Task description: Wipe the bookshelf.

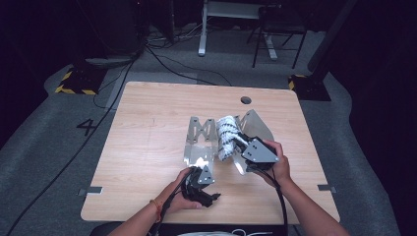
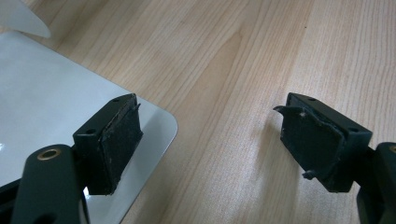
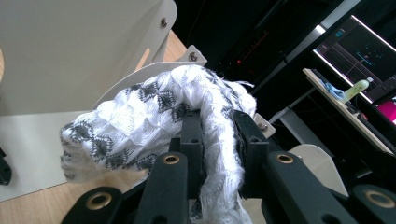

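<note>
On the wooden table [image 1: 147, 128], a folding board of pale hinged panels [image 1: 196, 142] lies near the middle, with a white and grey patterned knit cloth [image 1: 226, 135] draped over its central part. The right gripper [image 1: 241, 145] reaches in from the near right side and its jaws are pinched tight on a bunched strand of that cloth; in the right gripper view the knit cloth [image 3: 154, 112] bulges out to the left of the jaws and a twisted white fold runs down between them, with a raised panel of the board [image 3: 79, 51] standing behind it (a screw shows at its rounded corner). The left gripper [image 1: 206, 189] is held near the front edge of the table, just near of the board's left panel, with nothing in it. In the left gripper view its jaws stand wide apart over the wood, the left pad [image 2: 119, 140] above the rounded corner of the flat white panel [image 2: 46, 107], the right pad [image 2: 310, 142] over bare tabletop.
</note>
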Demonstrator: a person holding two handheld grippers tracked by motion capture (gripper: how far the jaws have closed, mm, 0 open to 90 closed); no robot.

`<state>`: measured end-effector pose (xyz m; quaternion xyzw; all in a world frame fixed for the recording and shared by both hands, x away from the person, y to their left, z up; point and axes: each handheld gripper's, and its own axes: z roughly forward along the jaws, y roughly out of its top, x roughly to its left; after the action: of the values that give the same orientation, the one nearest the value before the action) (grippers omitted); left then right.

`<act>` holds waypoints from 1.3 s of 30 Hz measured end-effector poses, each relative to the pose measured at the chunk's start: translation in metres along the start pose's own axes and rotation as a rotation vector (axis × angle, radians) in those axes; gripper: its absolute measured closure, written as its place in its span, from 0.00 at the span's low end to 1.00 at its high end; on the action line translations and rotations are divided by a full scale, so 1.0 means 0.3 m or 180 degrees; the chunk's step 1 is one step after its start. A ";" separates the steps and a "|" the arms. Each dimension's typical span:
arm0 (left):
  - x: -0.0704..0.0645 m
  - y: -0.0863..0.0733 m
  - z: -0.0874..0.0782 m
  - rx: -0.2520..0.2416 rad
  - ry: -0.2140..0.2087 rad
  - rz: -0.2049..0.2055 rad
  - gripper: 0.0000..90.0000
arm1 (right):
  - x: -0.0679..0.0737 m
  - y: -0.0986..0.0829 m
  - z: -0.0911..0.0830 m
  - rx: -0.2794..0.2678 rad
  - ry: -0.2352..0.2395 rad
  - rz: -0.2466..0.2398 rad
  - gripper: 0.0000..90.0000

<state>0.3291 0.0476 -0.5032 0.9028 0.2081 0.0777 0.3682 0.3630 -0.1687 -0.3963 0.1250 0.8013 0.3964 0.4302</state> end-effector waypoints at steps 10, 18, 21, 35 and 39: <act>-0.001 0.000 0.000 -0.0004 0.0000 -0.0005 0.22 | 0.062 -0.024 0.088 0.0193 0.0312 -0.0084 0.86; 0.000 0.000 0.000 0.0000 0.0004 -0.0002 0.22 | 0.119 -0.063 0.118 0.0405 0.0649 -0.0196 0.86; 0.000 0.000 0.000 -0.0001 0.0003 -0.0003 0.22 | 0.142 -0.073 0.131 0.0471 0.0738 -0.0238 0.86; 0.002 0.001 0.000 0.0007 -0.0019 0.0019 0.22 | 0.093 -0.026 0.100 -0.0028 0.0366 0.0152 0.86; 0.002 0.001 0.000 0.0009 -0.0017 0.0019 0.22 | 0.070 -0.003 0.067 -0.0249 0.0210 0.0216 0.86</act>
<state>0.3297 0.0477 -0.5030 0.9041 0.2045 0.0760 0.3673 0.3664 -0.1475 -0.4156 0.1221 0.7943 0.4457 0.3944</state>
